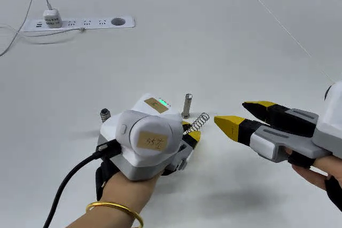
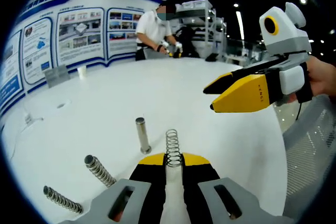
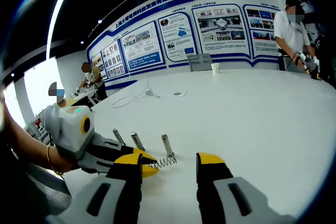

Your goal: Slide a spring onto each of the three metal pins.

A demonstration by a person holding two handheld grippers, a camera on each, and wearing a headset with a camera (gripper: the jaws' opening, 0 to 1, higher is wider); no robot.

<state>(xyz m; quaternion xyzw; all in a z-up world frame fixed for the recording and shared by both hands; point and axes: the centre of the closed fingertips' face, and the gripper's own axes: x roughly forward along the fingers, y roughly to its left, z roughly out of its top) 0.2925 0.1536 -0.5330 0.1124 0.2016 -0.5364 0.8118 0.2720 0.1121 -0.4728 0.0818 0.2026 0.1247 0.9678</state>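
- Firstly, head view: the left gripper (image 1: 190, 132) is clenching one end of a spring (image 1: 199, 122), just beside the bare pin (image 1: 187, 105). The right gripper (image 1: 231, 113) is hovering near, jaws parted, gripping nothing.
- Left gripper view: the spring is rising from the closed jaws. One sprung pin (image 2: 98, 170) and a second sprung pin (image 2: 62, 200) are showing lower left.
- Right gripper view: its released jaws are framing the spring and pins on the white table (image 3: 252, 129).

Bright metal-wire spring (image 2: 172, 145), smooth metal pin (image 2: 140, 132), matt white tabletop (image 1: 214, 41), smooth yellow-and-black plastic left claw (image 2: 176, 160)
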